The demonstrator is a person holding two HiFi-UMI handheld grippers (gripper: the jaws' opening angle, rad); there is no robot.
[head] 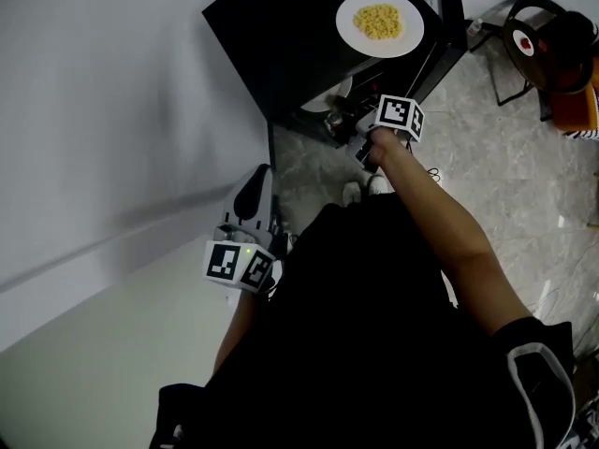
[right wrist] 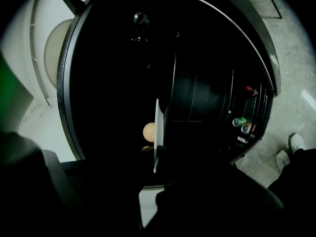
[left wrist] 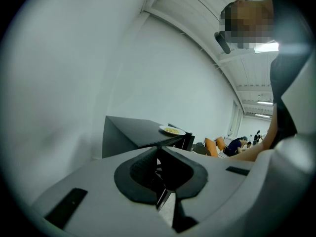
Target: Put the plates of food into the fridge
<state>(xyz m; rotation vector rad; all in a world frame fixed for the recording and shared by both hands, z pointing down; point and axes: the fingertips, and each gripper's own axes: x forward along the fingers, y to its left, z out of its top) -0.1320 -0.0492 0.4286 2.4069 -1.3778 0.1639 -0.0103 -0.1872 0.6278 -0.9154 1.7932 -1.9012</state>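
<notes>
A white plate of yellow food (head: 379, 23) sits on top of the black fridge (head: 281, 36). My right gripper (head: 348, 115) reaches to the fridge's open front, shut on the rim of a second white plate (head: 328, 97). In the right gripper view this plate (right wrist: 156, 125) shows edge-on between the jaws of that gripper (right wrist: 159, 147), with a pale round piece of food (right wrist: 148, 131) on it, inside the dark fridge. My left gripper (head: 253, 190) hangs by the white wall, shut and holding nothing (left wrist: 160, 181). From there the fridge (left wrist: 131, 132) and the plate on top of it (left wrist: 172, 130) lie ahead.
The fridge door (right wrist: 247, 107) stands open to the right with cans (right wrist: 242, 125) in its shelf. A black chair with an orange thing (head: 552, 45) stands at the far right on the grey stone floor. A white wall (head: 103, 110) fills the left. Seated people show far off (left wrist: 242, 144).
</notes>
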